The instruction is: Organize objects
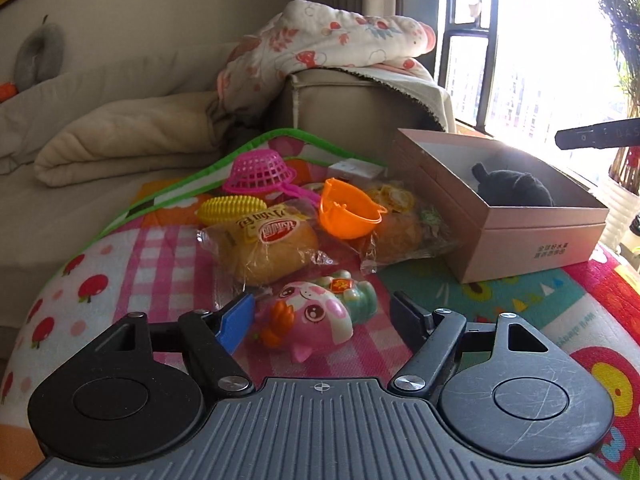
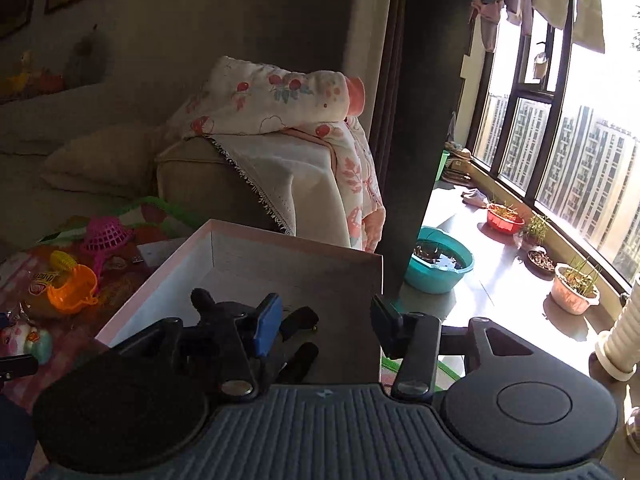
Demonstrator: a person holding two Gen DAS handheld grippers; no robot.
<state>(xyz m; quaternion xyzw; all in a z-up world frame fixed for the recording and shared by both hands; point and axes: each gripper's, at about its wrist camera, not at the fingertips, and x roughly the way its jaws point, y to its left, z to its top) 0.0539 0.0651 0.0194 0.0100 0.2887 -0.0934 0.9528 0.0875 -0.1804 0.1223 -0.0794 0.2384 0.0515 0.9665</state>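
now, closing in on the pink pig toy point(image 1: 310, 318) with the left gripper point(image 1: 324, 312): jaws parted and gripping nothing, blue pad at nine o'clock of the toy and seemingly just short of it, black pad well off at three o'clock. best to square up so both pads meet the rounded body across its middle, not the orange wing or the snout at six o'clock, since hard glossy plastic probably slips from a pinch on a curve. worth easing lower first, then shutting slowly; a green-and-red toy point(image 1: 352, 294) lies touching the pig at one o'clock and should stay out of the bite. beyond, at twelve o'clock, two bagged buns point(image 1: 266, 250), an orange toy basket point(image 1: 348, 214), a yellow corn toy point(image 1: 232, 208) and a pink strainer point(image 1: 260, 172) wait on the play mat point(image 1: 140, 252). destination, in all likelihood, the open cardboard box point(image 1: 532, 240) at two o'clock, already holding a black plush toy point(image 1: 516, 188). over there, the right gripper point(image 2: 326, 324) hanging above the box, jaws spread and empty, the plush lying beneath its blue pad; whether that pad touches the plush cannot be told. sensible to lift that hand clear at three o'clock before carrying the pig across, so no collision over the rim.
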